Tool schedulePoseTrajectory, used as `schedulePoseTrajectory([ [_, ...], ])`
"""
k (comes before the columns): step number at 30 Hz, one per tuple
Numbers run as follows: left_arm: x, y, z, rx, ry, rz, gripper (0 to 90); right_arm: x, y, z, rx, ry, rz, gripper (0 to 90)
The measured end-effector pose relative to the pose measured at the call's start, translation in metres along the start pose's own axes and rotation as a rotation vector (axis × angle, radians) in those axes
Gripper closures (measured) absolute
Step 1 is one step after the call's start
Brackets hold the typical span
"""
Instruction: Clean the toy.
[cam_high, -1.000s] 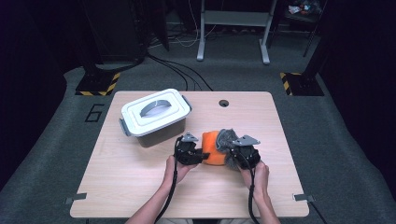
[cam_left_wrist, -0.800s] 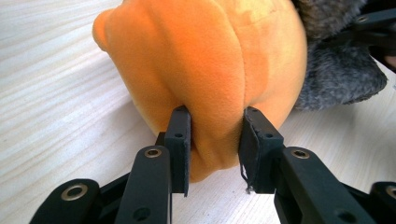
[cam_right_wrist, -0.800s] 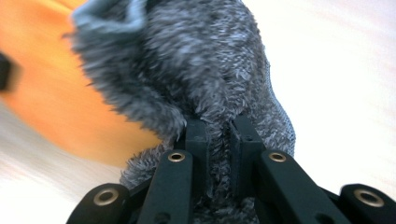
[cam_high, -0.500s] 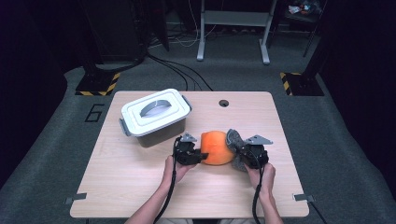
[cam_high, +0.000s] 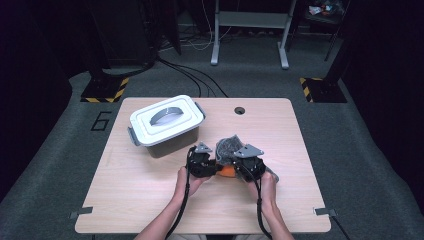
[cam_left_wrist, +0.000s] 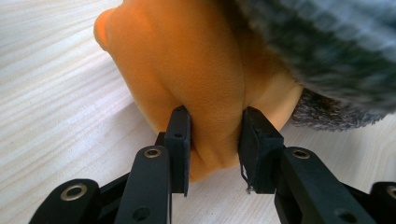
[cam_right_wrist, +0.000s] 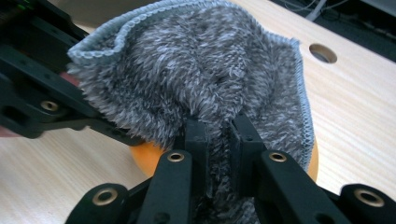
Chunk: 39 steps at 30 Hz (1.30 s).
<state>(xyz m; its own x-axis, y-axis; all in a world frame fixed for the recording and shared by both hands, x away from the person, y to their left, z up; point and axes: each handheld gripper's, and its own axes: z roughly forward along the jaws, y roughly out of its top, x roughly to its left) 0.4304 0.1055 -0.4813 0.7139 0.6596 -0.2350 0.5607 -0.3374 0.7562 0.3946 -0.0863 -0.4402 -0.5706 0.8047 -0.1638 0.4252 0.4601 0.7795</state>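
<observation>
left claw (cam_left_wrist: 212, 140): pinched on an orange cloth (cam_left_wrist: 196, 79), lower centre of the left gripper view | right claw (cam_right_wrist: 219, 135): clamped on a grey fluffy cloth (cam_right_wrist: 205, 70) draped over the orange one | both at table (cam_high: 150, 200) centre; lidded white box (cam_high: 166, 122) upper left

Your table (cam_high: 150, 200) had a pale wood-grain top, matt and smooth. The orange cloth (cam_left_wrist: 187, 74) you pinched looked like soft suede-like fabric, matt, lightly creased. The grey cloth (cam_right_wrist: 210, 70) was fuzzy, shaggy pile with a stitched hem. Your gripper fingers (cam_left_wrist: 180, 140) were black matt plastic with brass-looking rivets. The lidded box (cam_high: 167, 122) looked like smooth white plastic, slightly glossy.
</observation>
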Motion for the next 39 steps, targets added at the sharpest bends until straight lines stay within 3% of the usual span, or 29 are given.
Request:
schedulePoseTrajectory([
  [6,-0.001,0.0,0.001,-0.005,-0.002,-0.001,66.5,-0.013,-0.008,-0.002,0.004,-0.025,0.031,79.8],
  [18,0.0,0.0,0.001,-0.005,-0.002,0.002,66.5,-0.048,-0.032,0.002,0.048,-0.068,0.164,79.7],
  [29,0.002,0.0,0.001,-0.001,0.0,0.006,65.5,-0.061,-0.049,0.012,0.086,-0.072,0.248,79.7],
  [32,0.001,0.0,0.001,-0.003,0.009,0.026,61.9,-0.061,-0.048,0.012,0.089,-0.067,0.232,79.7],
  [34,-0.001,0.0,0.0,-0.008,0.018,0.048,55.0,-0.061,-0.048,0.011,0.094,-0.068,0.233,79.6],
  [39,-0.012,-0.006,-0.002,0.012,0.105,0.227,36.1,-0.062,-0.048,0.011,0.087,-0.071,0.235,79.6],
])
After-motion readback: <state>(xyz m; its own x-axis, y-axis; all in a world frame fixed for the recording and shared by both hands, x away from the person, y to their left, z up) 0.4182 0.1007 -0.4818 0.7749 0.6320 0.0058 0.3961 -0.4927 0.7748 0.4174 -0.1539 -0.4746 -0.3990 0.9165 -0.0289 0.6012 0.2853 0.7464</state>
